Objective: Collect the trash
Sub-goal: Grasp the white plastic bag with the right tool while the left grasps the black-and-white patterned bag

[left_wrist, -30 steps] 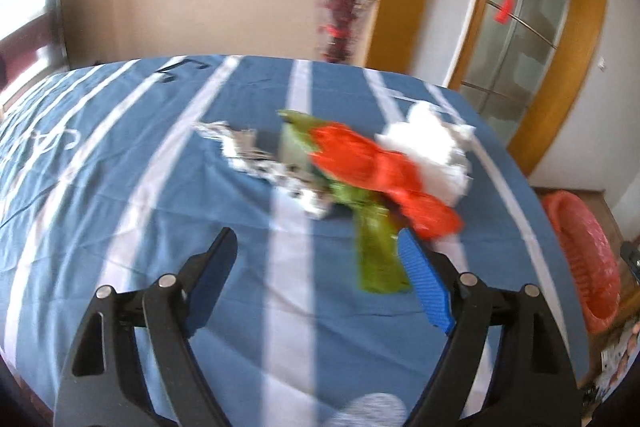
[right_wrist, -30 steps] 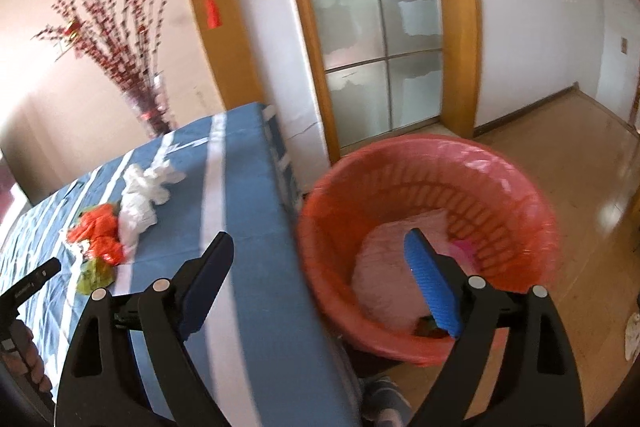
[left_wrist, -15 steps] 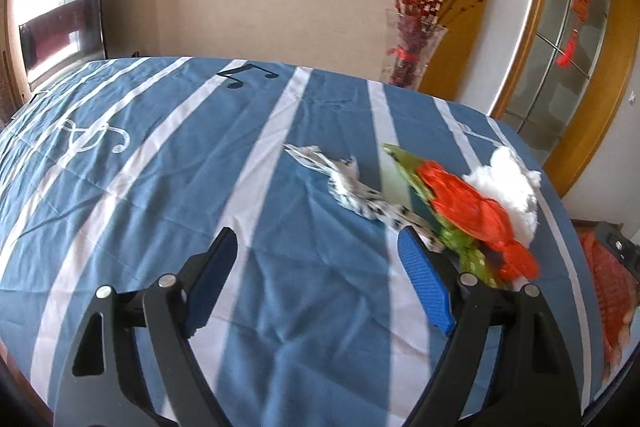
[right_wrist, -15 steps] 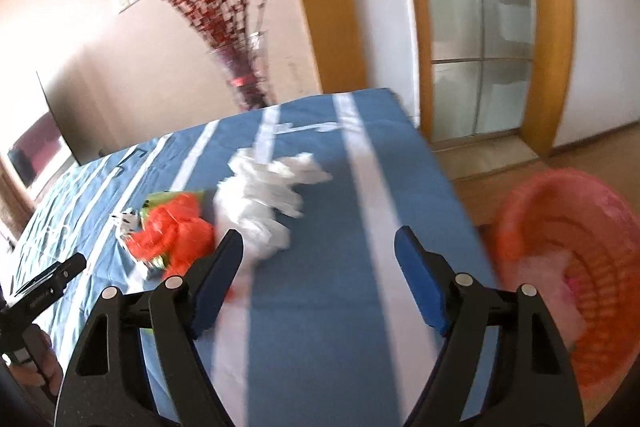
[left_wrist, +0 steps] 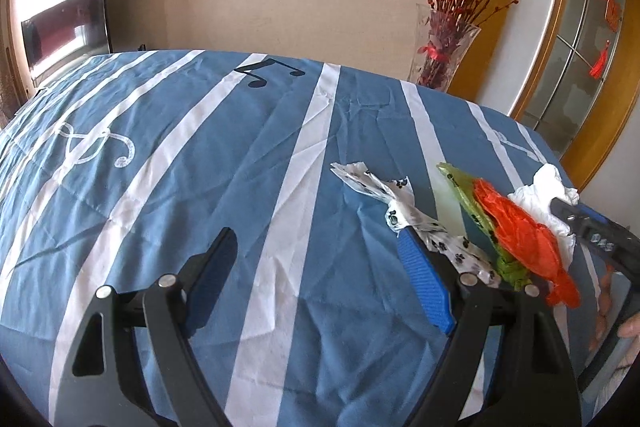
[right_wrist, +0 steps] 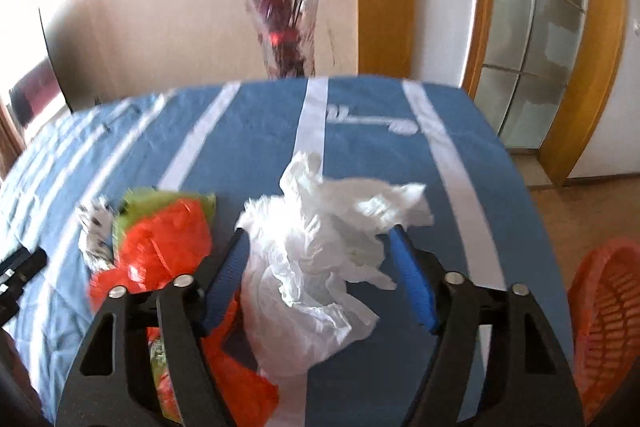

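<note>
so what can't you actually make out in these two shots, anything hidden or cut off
- Orange basket: right wrist view, cut by the frame edge; contents unseen.
- Green bag: left wrist view, mostly under the orange bag.
- Paw-print wrapper: right wrist view, motion-blurred.
- Right gripper: open around the white bag; contact unclear.
- Left gripper: open, empty.

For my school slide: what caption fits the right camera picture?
Open right gripper straddles crumpled white bag on striped blue tablecloth.

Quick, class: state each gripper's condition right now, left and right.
Left gripper: open, holding nothing.
Right gripper: open, straddling the crumpled white plastic bag, not yet shut on it.
</note>
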Demonstrator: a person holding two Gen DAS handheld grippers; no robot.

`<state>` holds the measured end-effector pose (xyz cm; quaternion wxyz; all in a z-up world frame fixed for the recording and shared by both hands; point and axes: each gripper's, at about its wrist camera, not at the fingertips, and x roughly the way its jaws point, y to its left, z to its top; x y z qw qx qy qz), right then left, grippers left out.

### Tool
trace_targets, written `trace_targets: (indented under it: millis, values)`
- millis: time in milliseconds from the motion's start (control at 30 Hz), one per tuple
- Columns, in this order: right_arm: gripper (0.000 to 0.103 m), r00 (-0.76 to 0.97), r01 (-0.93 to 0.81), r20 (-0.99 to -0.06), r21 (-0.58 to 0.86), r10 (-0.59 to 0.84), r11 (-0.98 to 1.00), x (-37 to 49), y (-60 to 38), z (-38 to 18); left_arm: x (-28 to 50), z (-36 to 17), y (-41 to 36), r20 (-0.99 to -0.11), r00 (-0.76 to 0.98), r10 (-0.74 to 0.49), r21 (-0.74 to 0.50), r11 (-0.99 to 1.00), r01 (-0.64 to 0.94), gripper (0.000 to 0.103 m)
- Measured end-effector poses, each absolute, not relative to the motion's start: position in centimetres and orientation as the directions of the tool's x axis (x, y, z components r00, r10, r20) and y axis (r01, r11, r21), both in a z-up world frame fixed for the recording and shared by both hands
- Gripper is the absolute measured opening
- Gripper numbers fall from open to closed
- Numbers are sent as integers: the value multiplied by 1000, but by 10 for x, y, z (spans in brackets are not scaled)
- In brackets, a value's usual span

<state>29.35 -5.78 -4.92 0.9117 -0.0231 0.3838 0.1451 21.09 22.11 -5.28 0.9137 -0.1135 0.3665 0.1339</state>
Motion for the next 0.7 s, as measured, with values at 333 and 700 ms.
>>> trace_targets:
  millis: [333,700]
  values:
    - [10,600,-284,-765,70,234,956,298,-54,-68,222,-62,217,-721,683,117,-128,946,-297,81]
    - [8,628,-224,-755,57,189,973,284,-84,-65,245,-72,185,-768,641,15,-172,958,-229,76]
